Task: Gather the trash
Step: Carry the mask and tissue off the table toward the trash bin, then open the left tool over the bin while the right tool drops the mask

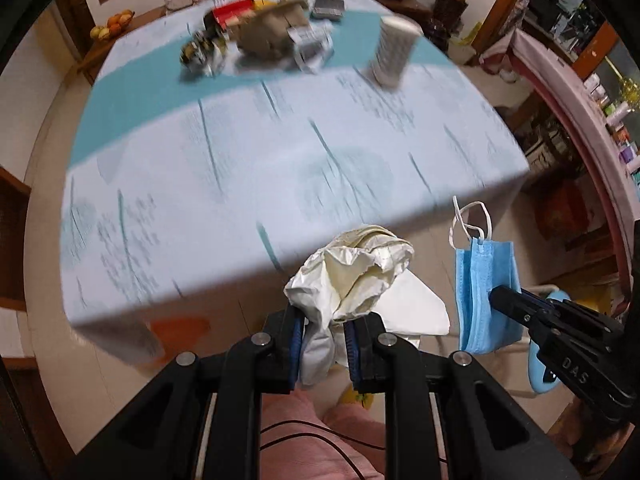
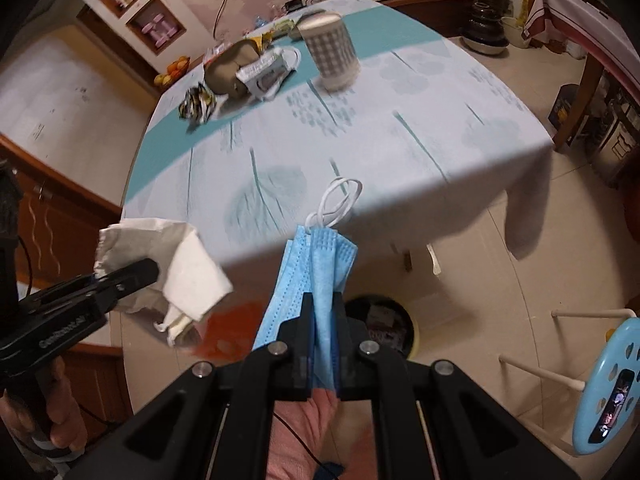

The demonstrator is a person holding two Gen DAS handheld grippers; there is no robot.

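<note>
The left gripper [image 1: 322, 344] is squeezing a crumpled white paper wad [image 1: 352, 272] tight between its two fingers. The wad is sticking up past the fingertips, just off the near edge of the table [image 1: 248, 168]. In the right wrist view the same wad [image 2: 188, 272] is hanging below the near edge of the table [image 2: 400, 148], out over the floor.

The right gripper [image 2: 322, 332] is pinching a blue face mask [image 2: 320, 264] tight. The mask is folded, and its white ear loops [image 2: 338, 200] are poking up in front of the near edge of the table. From the left wrist view the mask [image 1: 480, 288] is hanging just off the table's near corner, beside the paper wad but not touching it.

A dark round bin [image 2: 382, 326] is sitting on the floor below the table's near edge, right behind the right gripper's fingers.

More trash is lying far back on the table: a brown bag [image 2: 236, 66], a shiny wrapper [image 2: 198, 104] and a white packet [image 2: 266, 72], all close together. A checked cup [image 2: 332, 50] is standing near them. Everything on the table is looking blurry.
</note>
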